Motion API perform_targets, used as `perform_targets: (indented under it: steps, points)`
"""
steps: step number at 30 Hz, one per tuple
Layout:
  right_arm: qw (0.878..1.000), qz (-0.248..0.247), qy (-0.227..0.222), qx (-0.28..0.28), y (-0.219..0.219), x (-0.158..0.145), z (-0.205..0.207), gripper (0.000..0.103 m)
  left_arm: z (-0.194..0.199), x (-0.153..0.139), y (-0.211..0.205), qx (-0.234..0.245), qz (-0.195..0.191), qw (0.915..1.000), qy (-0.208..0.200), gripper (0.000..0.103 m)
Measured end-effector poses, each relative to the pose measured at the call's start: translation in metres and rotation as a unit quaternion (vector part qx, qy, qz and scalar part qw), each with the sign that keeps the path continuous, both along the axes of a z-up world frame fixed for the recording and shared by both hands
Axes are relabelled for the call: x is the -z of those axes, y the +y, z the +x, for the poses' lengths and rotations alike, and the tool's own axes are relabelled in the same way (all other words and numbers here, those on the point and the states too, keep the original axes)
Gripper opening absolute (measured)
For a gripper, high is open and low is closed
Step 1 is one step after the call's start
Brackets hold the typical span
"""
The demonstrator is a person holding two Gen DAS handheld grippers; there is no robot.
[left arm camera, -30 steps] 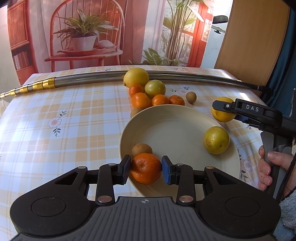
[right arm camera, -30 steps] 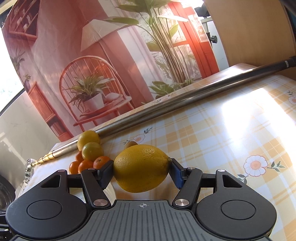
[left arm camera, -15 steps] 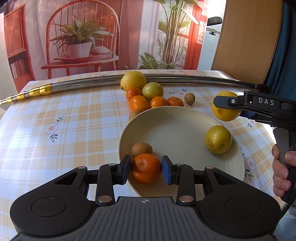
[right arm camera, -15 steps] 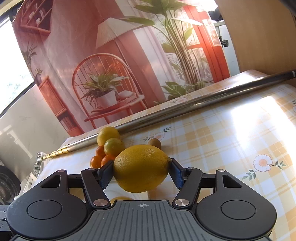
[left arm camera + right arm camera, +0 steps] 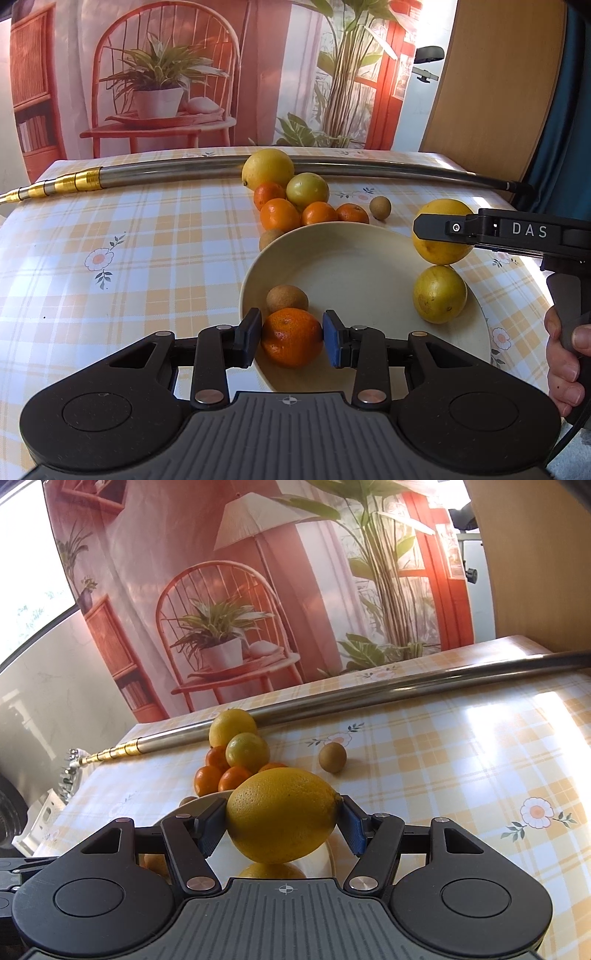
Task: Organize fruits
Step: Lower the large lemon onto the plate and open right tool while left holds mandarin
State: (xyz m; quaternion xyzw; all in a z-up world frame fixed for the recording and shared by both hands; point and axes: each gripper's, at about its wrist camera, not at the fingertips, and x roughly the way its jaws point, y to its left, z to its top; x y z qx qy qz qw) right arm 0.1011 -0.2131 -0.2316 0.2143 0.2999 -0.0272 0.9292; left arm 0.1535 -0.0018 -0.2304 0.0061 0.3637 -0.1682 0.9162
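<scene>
A cream bowl [image 5: 354,258] sits on the checked tablecloth. My left gripper [image 5: 291,336] is shut on an orange mandarin [image 5: 291,341] just inside the bowl's near rim. A brown kiwi-like fruit [image 5: 287,298] and a yellow-green citrus [image 5: 439,294] lie in the bowl. My right gripper [image 5: 439,230] holds a lemon [image 5: 443,247] over the bowl's right rim, above that citrus. In the right wrist view, my right gripper [image 5: 282,814] is shut on the lemon [image 5: 282,819], with the bowl's rim [image 5: 207,799] below it.
Behind the bowl is a pile of mandarins [image 5: 279,214] and larger citrus [image 5: 267,168]. A small brown fruit [image 5: 380,208] lies apart to the right. A long metal pole [image 5: 166,173] crosses the far side of the table. A person's hand [image 5: 565,354] grips the right handle.
The right gripper has carried the lemon nearer to the bowl, so the rim now shows beneath it. The left gripper still holds the mandarin at the near rim.
</scene>
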Motion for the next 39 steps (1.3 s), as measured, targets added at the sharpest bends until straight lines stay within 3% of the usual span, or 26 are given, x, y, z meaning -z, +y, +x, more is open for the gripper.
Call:
perform_targets:
  steps: [13, 24, 39]
  points:
    - [0.999, -0.030, 0.027, -0.012, 0.012, -0.015, -0.003, 0.060, -0.001, 0.002, 0.004, 0.005, -0.019, 0.9998, 0.006, 0.038]
    - [0.998, -0.025, 0.051, -0.016, 0.013, -0.022, -0.007, 0.060, -0.005, 0.004, 0.007, 0.013, -0.028, 0.9995, 0.006, 0.038]
    - [0.999, -0.014, 0.039, -0.014, 0.007, -0.014, 0.021, 0.060, -0.008, 0.005, 0.006, 0.011, -0.028, 0.9996, 0.000, 0.039]
